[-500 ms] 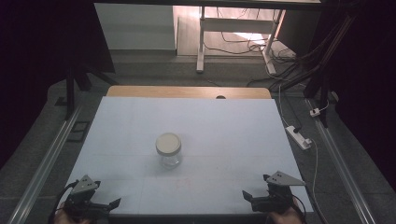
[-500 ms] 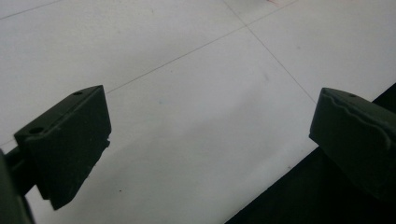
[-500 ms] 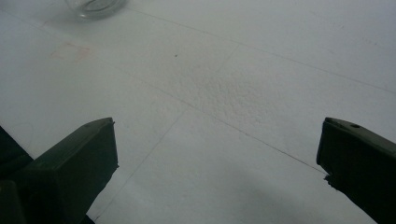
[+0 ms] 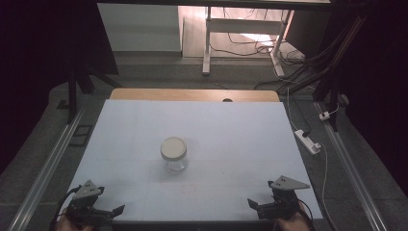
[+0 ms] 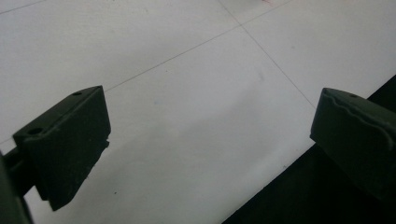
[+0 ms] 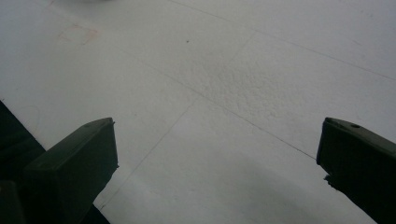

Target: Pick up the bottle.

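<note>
A clear glass jar (image 4: 173,154) with a cream lid stands upright near the middle of the white table top (image 4: 240,130). My left gripper (image 4: 108,211) rests at the front left corner, far from the jar, with its jaws pointing right. My right gripper (image 4: 257,207) sits at the front right corner with its jaws pointing left. In the left gripper view the left gripper (image 5: 210,126) is open over bare white surface by the table's edge. In the right gripper view the right gripper (image 6: 217,154) is open too, with nothing between its jaws.
A wooden strip (image 4: 192,95) runs along the table's far edge. A white power strip (image 4: 307,141) and its cable lie off the right side. Metal rails (image 4: 48,168) flank the table on both sides. Dark floor and table legs lie beyond.
</note>
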Motion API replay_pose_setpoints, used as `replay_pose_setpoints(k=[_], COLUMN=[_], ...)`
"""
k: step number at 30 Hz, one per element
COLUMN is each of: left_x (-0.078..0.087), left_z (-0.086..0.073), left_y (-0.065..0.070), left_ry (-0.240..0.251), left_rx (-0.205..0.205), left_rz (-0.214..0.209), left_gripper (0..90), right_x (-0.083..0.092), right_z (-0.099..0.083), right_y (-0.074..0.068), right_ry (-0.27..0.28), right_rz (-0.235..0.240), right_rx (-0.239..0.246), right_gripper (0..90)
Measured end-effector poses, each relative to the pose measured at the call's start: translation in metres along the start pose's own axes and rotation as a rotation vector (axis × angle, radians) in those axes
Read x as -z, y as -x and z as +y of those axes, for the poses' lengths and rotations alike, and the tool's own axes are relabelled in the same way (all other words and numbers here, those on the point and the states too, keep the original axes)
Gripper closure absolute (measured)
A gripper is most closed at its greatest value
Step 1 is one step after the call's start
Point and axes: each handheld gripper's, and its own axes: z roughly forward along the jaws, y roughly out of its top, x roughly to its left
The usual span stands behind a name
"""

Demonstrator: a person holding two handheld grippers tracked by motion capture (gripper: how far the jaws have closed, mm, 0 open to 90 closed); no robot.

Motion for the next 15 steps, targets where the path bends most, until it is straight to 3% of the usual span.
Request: replay_pose_setpoints(k=[6,15], left_x=[-0.0004,-0.0001], left_z=[0.0000,0.0006], left_y=[0.0008,0.0006], left_ry=[-0.008,-0.004], left_rx=[-0.005,0.002], left_rz=[0.009,-0.012], left_gripper=[0.0,0.0], right_x=[0.0001,-0.0001], right_z=[0.0003,0.0003], right_y=[-0.0014,-0.0011], right_ry=[0.000,-0.001], right_rz=[0.008,0.018], right_rx=[0.013,0.017], right_gripper=[0.0,0.0])
